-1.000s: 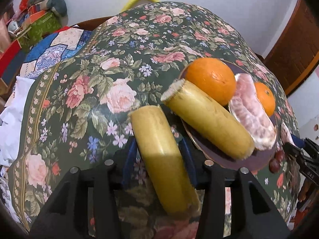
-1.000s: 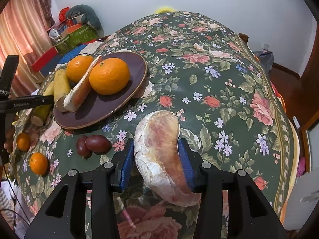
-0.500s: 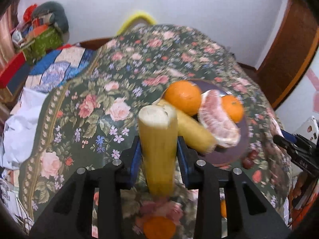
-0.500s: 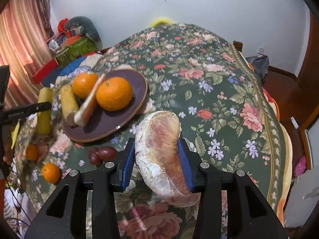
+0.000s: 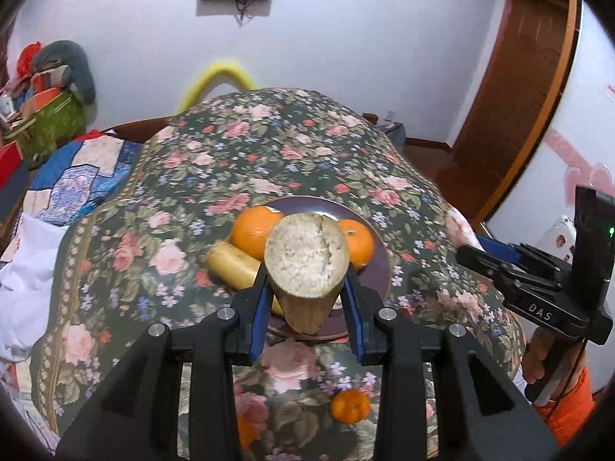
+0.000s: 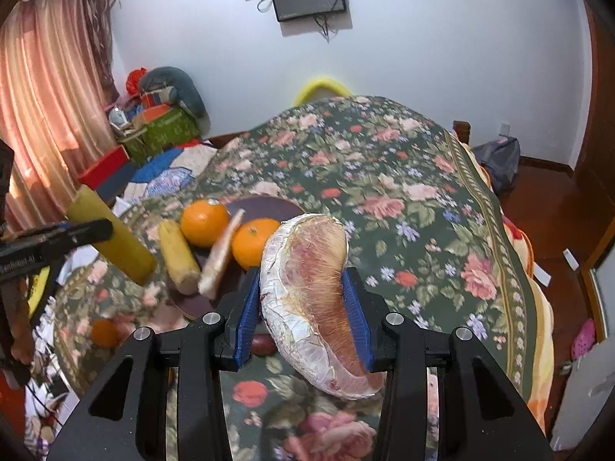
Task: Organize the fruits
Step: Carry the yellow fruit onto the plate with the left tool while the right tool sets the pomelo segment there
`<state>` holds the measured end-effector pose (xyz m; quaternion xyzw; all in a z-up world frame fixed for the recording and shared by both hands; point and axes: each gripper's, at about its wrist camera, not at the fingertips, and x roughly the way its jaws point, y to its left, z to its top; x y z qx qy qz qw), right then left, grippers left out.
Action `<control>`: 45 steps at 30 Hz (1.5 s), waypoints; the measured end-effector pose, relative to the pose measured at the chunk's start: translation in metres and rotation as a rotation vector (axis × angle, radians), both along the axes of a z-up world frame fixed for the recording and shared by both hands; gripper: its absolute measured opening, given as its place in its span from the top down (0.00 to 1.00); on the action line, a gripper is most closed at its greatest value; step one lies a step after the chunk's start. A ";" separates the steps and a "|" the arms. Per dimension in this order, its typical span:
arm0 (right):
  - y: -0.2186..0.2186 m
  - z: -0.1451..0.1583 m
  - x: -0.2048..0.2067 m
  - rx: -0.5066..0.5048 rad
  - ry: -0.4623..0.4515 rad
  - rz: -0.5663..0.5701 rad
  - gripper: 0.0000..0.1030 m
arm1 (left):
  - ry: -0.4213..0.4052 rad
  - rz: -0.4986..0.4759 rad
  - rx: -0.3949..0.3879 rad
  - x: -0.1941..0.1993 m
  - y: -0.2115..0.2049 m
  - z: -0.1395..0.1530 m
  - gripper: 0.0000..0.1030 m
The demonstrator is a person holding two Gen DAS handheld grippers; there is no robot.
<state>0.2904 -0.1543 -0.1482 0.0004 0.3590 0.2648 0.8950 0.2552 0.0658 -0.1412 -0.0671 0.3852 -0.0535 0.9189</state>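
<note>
My left gripper (image 5: 306, 288) is shut on a yellow sugarcane piece (image 5: 307, 265), held above the near side of the dark round plate (image 5: 307, 203), cut end toward the camera. The plate holds two oranges (image 5: 253, 230), another cane piece (image 5: 234, 269) and a pomelo wedge (image 6: 221, 257). My right gripper (image 6: 301, 307) is shut on a peeled pomelo segment (image 6: 311, 307), raised just right of the plate (image 6: 269, 205). The left gripper's cane also shows in the right wrist view (image 6: 115, 238).
The floral cloth (image 5: 307, 142) covers the table. Small oranges (image 5: 349, 405) lie on it in front of the plate, one at the left in the right wrist view (image 6: 103, 332). Dark red fruits (image 6: 263, 345) lie under the right gripper. A quilt and boxes (image 5: 50, 123) are left.
Both grippers have lifted with their fruit. The left gripper tipped the cane piece up so that its cut end faces the camera. The right gripper rose and moved closer to the plate.
</note>
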 end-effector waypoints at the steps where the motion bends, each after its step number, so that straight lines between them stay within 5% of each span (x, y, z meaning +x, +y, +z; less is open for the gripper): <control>1: 0.003 0.001 0.000 0.005 -0.003 0.003 0.62 | 0.007 -0.011 -0.005 0.002 -0.003 -0.002 0.67; 30: 0.069 -0.025 0.040 0.043 0.062 0.096 0.62 | 0.089 -0.034 -0.106 0.056 -0.007 -0.046 0.67; 45: 0.060 -0.023 0.046 0.037 0.072 0.099 0.59 | 0.102 -0.013 -0.088 0.067 -0.006 -0.050 0.66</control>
